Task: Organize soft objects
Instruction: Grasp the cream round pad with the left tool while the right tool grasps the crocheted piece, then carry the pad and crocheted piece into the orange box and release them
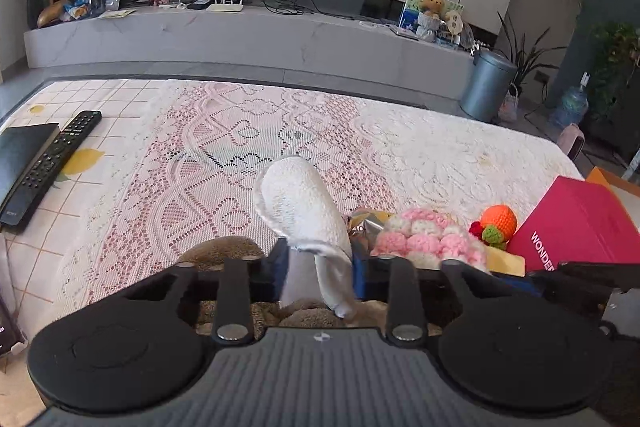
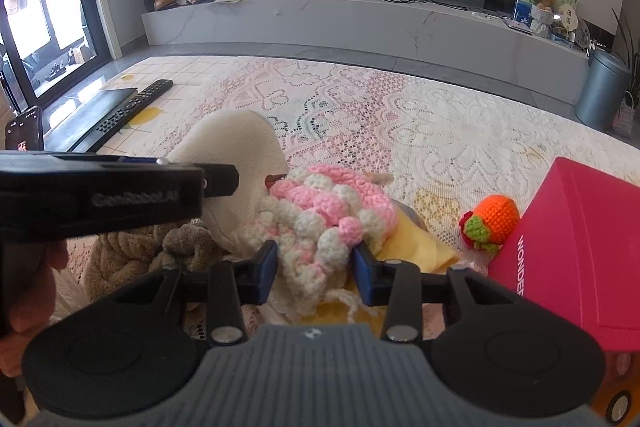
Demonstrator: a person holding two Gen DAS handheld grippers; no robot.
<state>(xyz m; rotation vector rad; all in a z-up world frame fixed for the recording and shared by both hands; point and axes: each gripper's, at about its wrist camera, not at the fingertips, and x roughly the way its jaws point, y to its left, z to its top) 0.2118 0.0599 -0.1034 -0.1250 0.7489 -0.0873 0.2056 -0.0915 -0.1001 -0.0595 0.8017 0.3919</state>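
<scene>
Fingers of the left gripper (image 1: 320,267) clamp a white sock (image 1: 298,203), its long axis pointing forward beyond them. Between the right gripper's (image 2: 314,267) fingers, seemingly closed on it, sits the pink-and-white crochet piece (image 2: 320,211) above the counter (image 2: 460,131).

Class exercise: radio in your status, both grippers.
Left gripper shut on white sock. Right gripper around pink-and-white crochet piece, grip unconfirmed. Red box at right.

"WONDER" on pink box (image 2: 576,247); "SONY" on remote (image 1: 48,163).
</scene>
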